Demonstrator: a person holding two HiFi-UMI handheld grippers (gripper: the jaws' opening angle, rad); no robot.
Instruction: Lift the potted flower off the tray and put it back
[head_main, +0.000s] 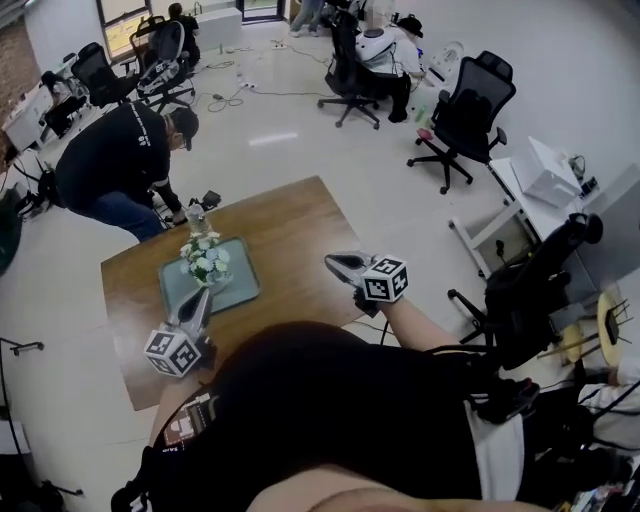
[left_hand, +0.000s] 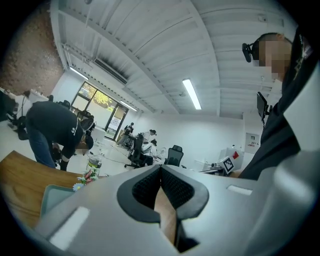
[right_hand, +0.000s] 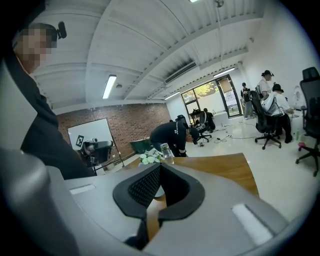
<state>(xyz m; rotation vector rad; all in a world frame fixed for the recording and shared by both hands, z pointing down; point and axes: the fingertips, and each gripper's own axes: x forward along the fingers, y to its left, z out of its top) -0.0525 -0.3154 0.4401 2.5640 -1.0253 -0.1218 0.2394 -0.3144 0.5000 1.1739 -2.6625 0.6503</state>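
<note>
The potted flower, white blooms with green leaves, stands on the teal tray on the wooden table. My left gripper hovers just short of the tray's near edge, shut and empty. My right gripper hangs over the table's right part, well apart from the tray, also shut with nothing in it. In the left gripper view the jaws meet, with the tray and flowers low at the left. The right gripper view shows closed jaws and the flower beyond them.
A glass jar stands at the table's far edge behind the tray. A person in black bends over close to that far side. Office chairs and a white desk stand at the right, with open floor between.
</note>
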